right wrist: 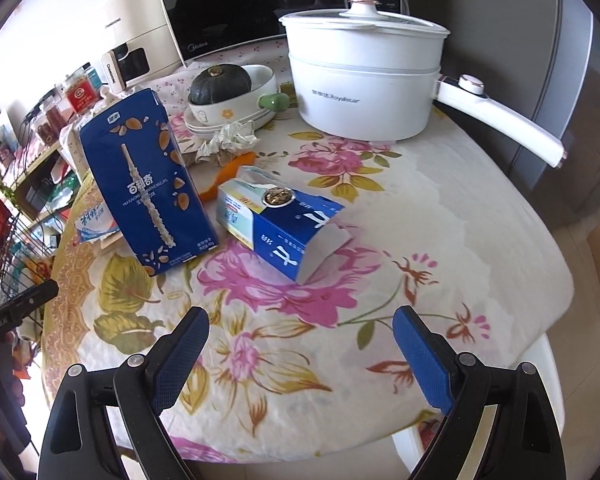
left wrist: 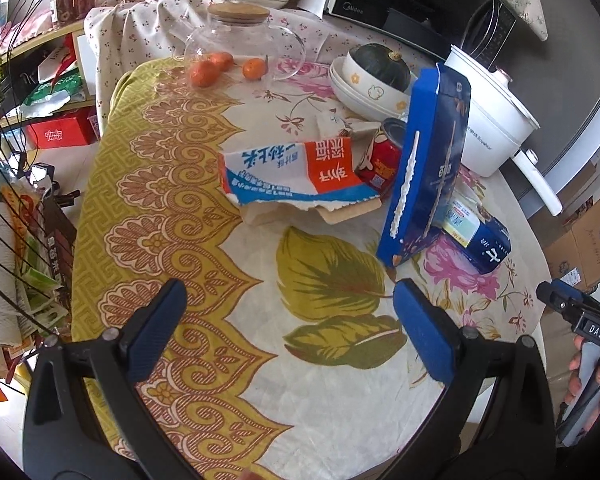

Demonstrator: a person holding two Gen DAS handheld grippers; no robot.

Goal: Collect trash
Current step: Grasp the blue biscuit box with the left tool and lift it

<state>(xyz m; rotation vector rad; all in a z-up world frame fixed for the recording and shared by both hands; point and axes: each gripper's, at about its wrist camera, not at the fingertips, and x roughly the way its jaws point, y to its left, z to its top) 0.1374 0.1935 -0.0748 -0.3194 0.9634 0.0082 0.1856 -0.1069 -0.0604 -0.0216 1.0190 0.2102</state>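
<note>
1. Trash is scattered over the floral cloth of the bench (right wrist: 440,208), beyond both tools.
2. The left tool (left wrist: 290,312) is held above the bench with its fingers spread wide apart; nothing is gripped between them.
3. The right tool (right wrist: 300,340) is likewise held over the bench, fingers well apart, with only cloth seen between them.
4. A tall blue biscuit box (right wrist: 148,184) is found standing upright, slightly tilted, nearest the tools.
5. An opened blue-and-white carton (right wrist: 284,224) is seen lying on its side just beside the biscuit box, its torn flap turned toward the right tool.
6. A torn wrapper (left wrist: 296,174) with red, white and blue print is laid flat over a piece of brown card, on the other side of the biscuit box from the carton.
7. A red can (left wrist: 384,156) is lodged between the wrapper and the biscuit box.
8. Crumpled paper (right wrist: 230,140) and an orange peel strip (right wrist: 224,172) are located behind the carton.
9. Farther back, a dark squash (right wrist: 220,84) is seated in stacked bowls, next to a white electric pot (right wrist: 364,92).
10. A microwave (right wrist: 256,4) is positioned at the far edge.
</note>
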